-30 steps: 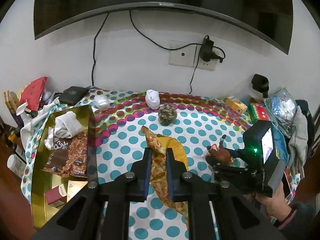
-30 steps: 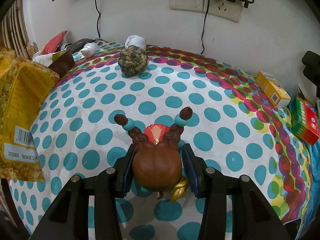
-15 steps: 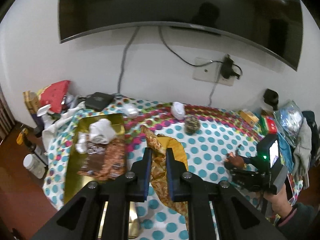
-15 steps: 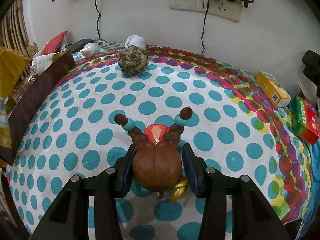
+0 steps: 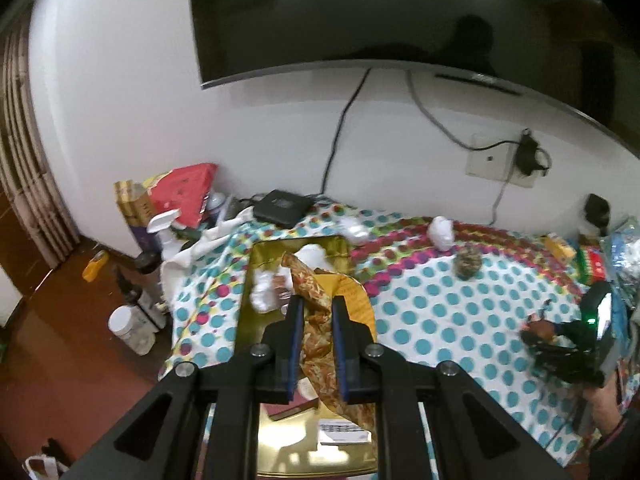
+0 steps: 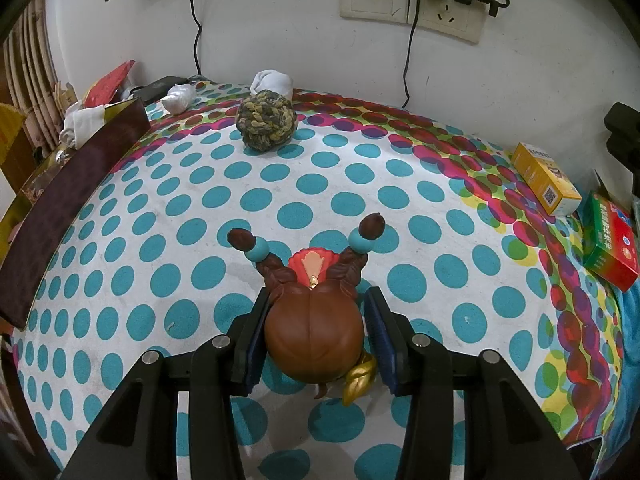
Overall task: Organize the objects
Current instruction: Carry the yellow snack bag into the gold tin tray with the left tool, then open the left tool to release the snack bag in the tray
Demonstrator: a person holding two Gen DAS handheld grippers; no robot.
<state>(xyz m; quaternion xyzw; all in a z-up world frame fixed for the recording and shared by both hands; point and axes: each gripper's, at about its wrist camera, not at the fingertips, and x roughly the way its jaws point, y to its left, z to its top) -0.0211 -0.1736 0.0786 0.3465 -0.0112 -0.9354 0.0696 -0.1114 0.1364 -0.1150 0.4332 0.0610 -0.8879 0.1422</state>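
Yellow snack packet (image 5: 320,332) pinched between the 2 nearly closed fingers of the left gripper (image 5: 314,320), hanging above the gold tray (image 5: 246,320) with white socks (image 5: 266,292) at its far end. Brown figurine (image 6: 314,328) flanked by the right gripper (image 6: 316,332), left pad touching, right pad perhaps a hair apart, so grip hard to confirm; resting on the dotted tablecloth (image 6: 160,208). Rope ball (image 6: 266,126) well beyond, near the wall.
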